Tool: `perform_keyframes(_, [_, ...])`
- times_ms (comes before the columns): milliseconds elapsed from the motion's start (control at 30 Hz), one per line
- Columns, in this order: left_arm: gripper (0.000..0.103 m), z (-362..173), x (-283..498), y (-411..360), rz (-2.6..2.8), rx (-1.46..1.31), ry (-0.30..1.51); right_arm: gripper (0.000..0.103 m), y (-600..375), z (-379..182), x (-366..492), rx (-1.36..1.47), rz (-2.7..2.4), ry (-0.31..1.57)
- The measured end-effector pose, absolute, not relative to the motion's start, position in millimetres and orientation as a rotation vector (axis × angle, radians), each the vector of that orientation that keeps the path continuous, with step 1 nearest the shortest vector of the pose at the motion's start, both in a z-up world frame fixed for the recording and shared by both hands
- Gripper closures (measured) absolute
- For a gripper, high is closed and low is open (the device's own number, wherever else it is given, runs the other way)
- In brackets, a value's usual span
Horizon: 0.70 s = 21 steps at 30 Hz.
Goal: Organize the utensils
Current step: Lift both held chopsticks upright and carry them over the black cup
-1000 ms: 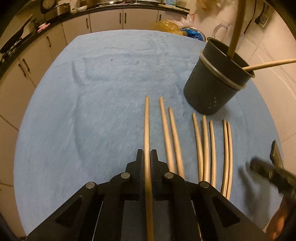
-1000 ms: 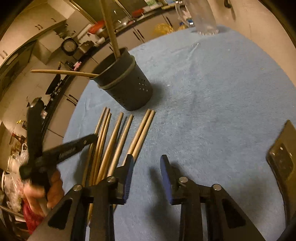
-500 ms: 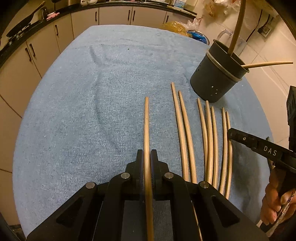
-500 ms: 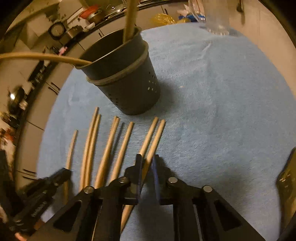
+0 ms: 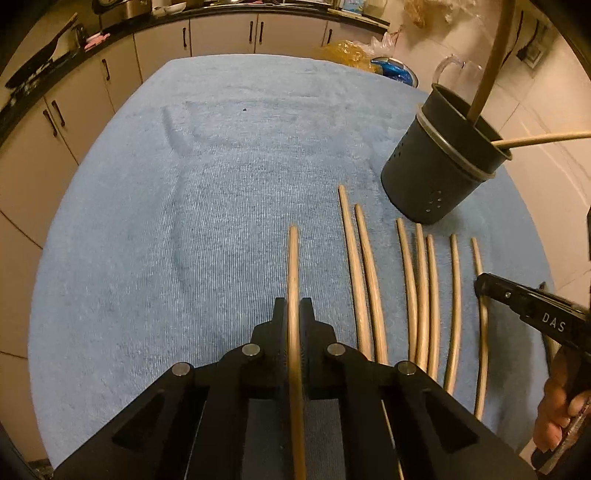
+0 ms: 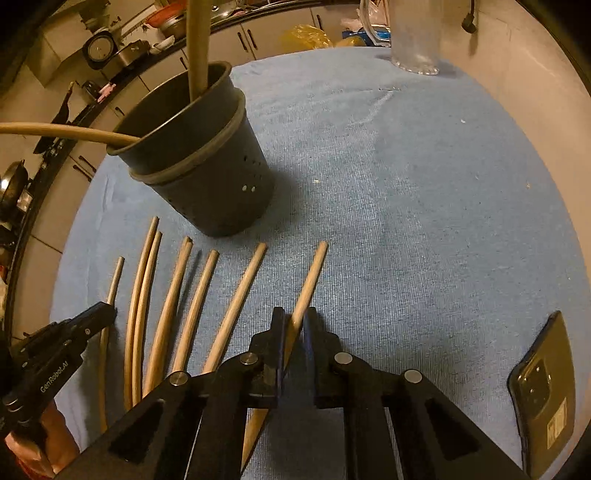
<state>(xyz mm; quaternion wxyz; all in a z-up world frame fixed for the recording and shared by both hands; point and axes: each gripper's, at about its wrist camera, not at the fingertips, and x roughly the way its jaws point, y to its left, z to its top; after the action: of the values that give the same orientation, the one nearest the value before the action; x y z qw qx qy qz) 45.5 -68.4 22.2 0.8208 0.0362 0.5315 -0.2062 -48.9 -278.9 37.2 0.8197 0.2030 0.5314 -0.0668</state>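
Several wooden chopsticks (image 5: 421, 291) lie side by side on a blue towel (image 5: 184, 229), in front of a dark perforated utensil holder (image 5: 439, 173) with two chopsticks standing in it. My left gripper (image 5: 293, 306) is shut on one chopstick (image 5: 293, 266) at the row's left end. My right gripper (image 6: 293, 317) is shut on the rightmost chopstick (image 6: 312, 277); the holder (image 6: 207, 173) stands just beyond the row (image 6: 166, 306). Each gripper shows at the edge of the other's view.
A dark phone (image 6: 546, 398) lies on the towel at the right. A clear glass pitcher (image 6: 415, 40) stands at the towel's far edge. Kitchen cabinets (image 5: 221, 33) and cluttered counters lie beyond the table, with bags (image 5: 347, 55) near the far edge.
My right gripper moved in over the rightmost chopstick and shut on it, shifting it away from its neighbour. My left gripper stayed shut on its chopstick and drew back slightly.
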Motion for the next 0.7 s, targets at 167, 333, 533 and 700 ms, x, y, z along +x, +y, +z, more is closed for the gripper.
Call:
perform_keyframes(167, [0.097, 43.1, 25.3, -54.8, -0.476, 0.013, 1.057, 0.096, -284.1, 48.4, -72.1, 0.530, -0.064, 1.047])
perform_keyframes(333, [0.097, 82.0, 0.5, -40.1, -0.498, -0.036, 0.919, 0.096, -286.9, 79.3, -95.2, 0.552, -0.010, 0.902])
perform_keyframes(533, [0.097, 120.9, -29.0, -34.0, -0.524, -0.062, 0.777, 0.096, -272.2, 122.6, -130.7, 0.513, 0.029, 0.678])
perform_keyframes(700, [0.097, 143.1, -43.5, -33.8, -0.534, -0.067, 0.708, 0.096, -259.1, 150.0, -154.3, 0.451, 0.033, 0.553])
